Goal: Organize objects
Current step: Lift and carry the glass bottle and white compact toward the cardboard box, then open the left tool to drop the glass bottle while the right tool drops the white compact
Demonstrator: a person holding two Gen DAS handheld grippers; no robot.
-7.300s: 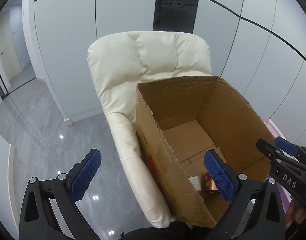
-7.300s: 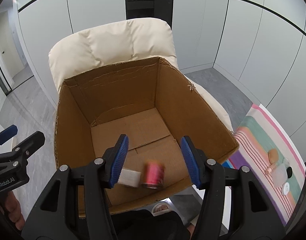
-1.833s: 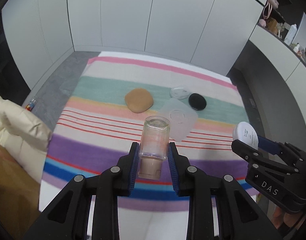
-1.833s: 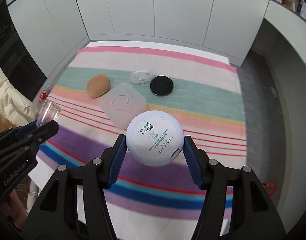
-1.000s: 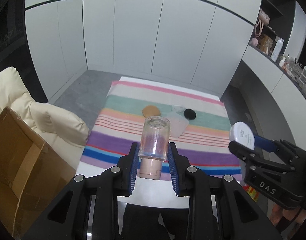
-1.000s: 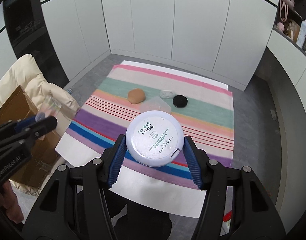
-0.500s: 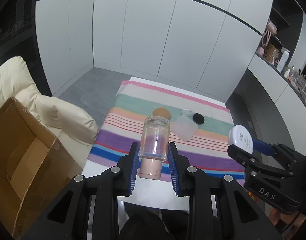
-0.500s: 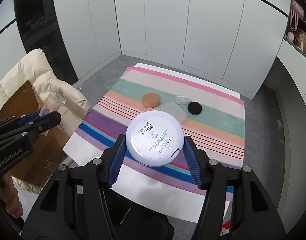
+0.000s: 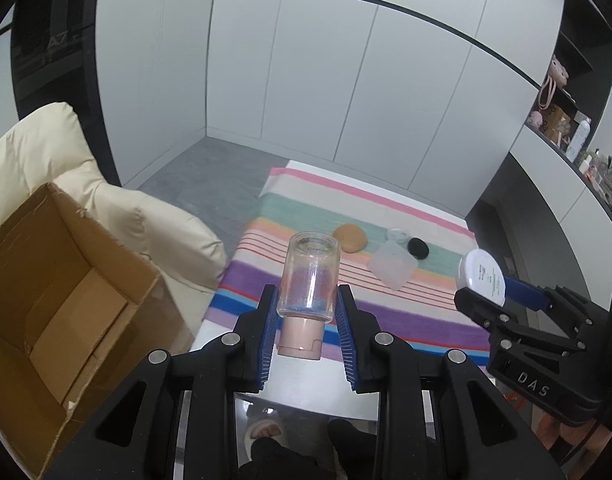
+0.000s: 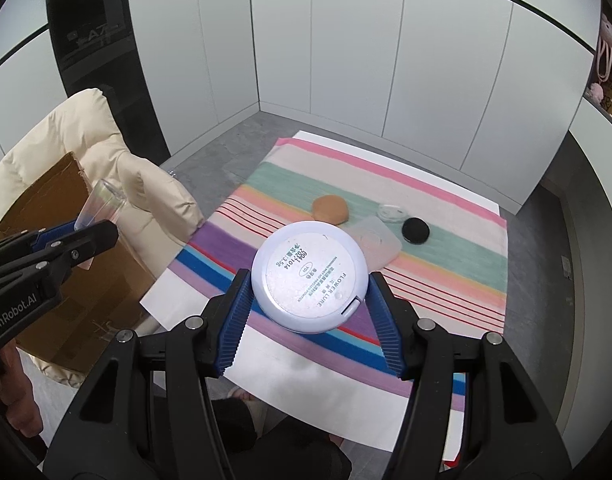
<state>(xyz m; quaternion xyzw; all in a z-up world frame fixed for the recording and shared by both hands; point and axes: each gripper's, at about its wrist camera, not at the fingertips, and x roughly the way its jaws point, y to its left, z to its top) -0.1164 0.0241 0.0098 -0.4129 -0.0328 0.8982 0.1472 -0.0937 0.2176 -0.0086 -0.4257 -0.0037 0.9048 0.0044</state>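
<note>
My left gripper (image 9: 306, 312) is shut on a small clear bottle (image 9: 311, 276) with a beige base, held above the near end of the striped cloth (image 9: 426, 316). My right gripper (image 10: 308, 294) is shut on a round white compact (image 10: 309, 276) with printed text on its face. An open cardboard box (image 9: 70, 312) stands on a cream armchair (image 9: 158, 224) to the left. In the right wrist view the left gripper (image 10: 86, 236) with the bottle (image 10: 100, 204) hangs beside the box (image 10: 38, 200). In the left wrist view the right gripper (image 9: 502, 292) carries the compact (image 9: 482, 282) at the right.
On the striped cloth (image 10: 446, 272) lie a tan sponge (image 10: 330, 209), a clear square lid (image 10: 376, 246), a small clear round lid (image 10: 391, 213) and a black round cap (image 10: 415, 231). White cabinet walls stand behind. A person's feet (image 9: 266, 432) show below.
Both grippers have swung left with their loads. The cardboard box and armchair fill more of the left side, and the striped cloth has shifted right and away.
</note>
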